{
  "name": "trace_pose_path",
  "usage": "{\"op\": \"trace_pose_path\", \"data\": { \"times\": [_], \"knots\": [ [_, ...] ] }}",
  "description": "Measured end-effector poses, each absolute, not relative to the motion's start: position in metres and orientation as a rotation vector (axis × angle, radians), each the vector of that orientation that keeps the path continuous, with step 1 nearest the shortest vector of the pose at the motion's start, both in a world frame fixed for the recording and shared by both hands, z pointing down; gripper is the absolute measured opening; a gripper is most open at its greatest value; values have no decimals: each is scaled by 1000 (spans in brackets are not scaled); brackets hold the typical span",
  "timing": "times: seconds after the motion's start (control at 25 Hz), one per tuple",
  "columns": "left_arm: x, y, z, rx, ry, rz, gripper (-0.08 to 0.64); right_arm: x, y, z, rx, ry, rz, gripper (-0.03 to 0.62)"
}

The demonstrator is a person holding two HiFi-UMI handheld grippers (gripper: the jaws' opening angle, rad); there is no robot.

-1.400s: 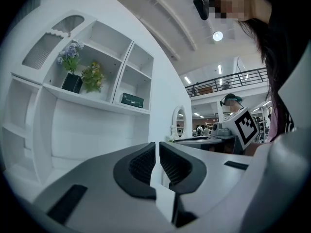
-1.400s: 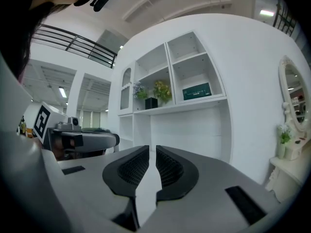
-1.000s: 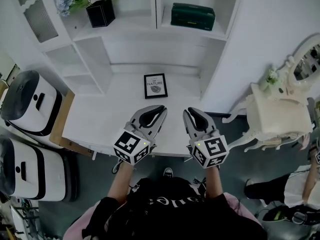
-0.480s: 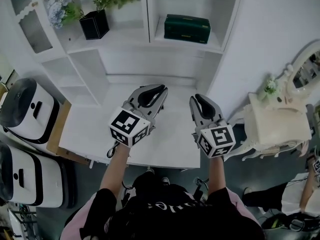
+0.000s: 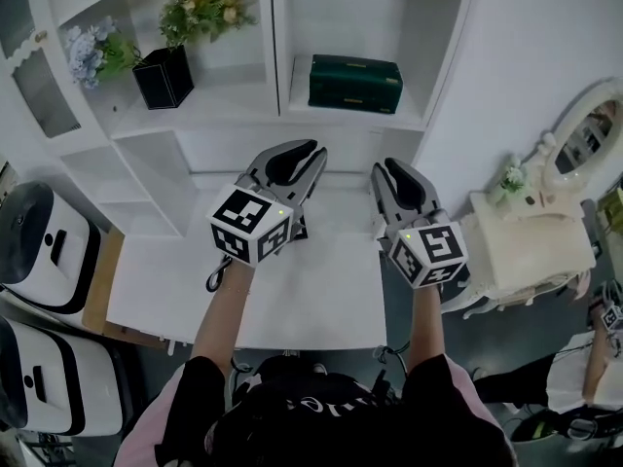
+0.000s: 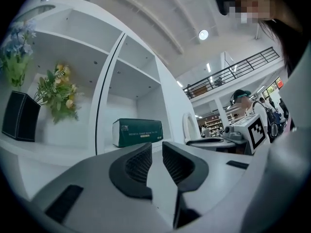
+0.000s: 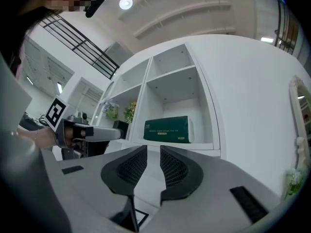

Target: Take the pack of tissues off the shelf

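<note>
The dark green pack of tissues [image 5: 355,83] lies in the right compartment of the white shelf [image 5: 282,115], alone on its board. Both gripper views show this tissue pack [image 6: 137,132] [image 7: 167,129] ahead, beyond the jaw tips. My left gripper [image 5: 297,154] hangs over the white counter, below and left of the pack. Its jaws have just been opening and stand a narrow slit apart with nothing between them [image 6: 157,152]. To its right, at about the same height, my right gripper [image 5: 389,171] is shut and empty [image 7: 153,154]. Neither gripper touches the pack.
A black vase with flowers [image 5: 163,76] stands in the left compartment, with blue flowers [image 5: 92,52] further left. The white counter [image 5: 292,280] lies under both grippers. A small framed print [image 5: 298,228] peeks out behind the left gripper. A white dressing table [image 5: 531,241] is at right, white appliances [image 5: 39,241] at left.
Both grippers have risen and moved forward toward the shelf. The framed print on the counter is now mostly hidden behind the left gripper.
</note>
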State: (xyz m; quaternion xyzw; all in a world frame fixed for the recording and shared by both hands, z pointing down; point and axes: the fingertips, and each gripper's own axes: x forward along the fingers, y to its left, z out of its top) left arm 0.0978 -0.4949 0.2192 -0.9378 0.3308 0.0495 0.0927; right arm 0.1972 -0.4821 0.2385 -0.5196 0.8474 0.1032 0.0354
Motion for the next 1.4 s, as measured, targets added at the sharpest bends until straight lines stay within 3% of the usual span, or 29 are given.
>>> {"op": "trace_pose_path", "data": {
  "times": [0.28, 0.4, 0.8, 1.4],
  "knots": [
    [96, -528, 180, -2753, 1016, 190, 111, 205, -516, 201, -1598, 2567, 378, 170],
    [96, -541, 169, -2708, 1050, 141, 171, 210, -528, 188, -1593, 2551, 371, 184],
    [112, -573, 164, -2698, 1099, 42, 275, 224, -564, 166, -1639, 2560, 343, 227],
    [130, -598, 162, -2747, 1206, 19, 287, 232, -600, 171, -1678, 2602, 220, 242]
  ]
}}
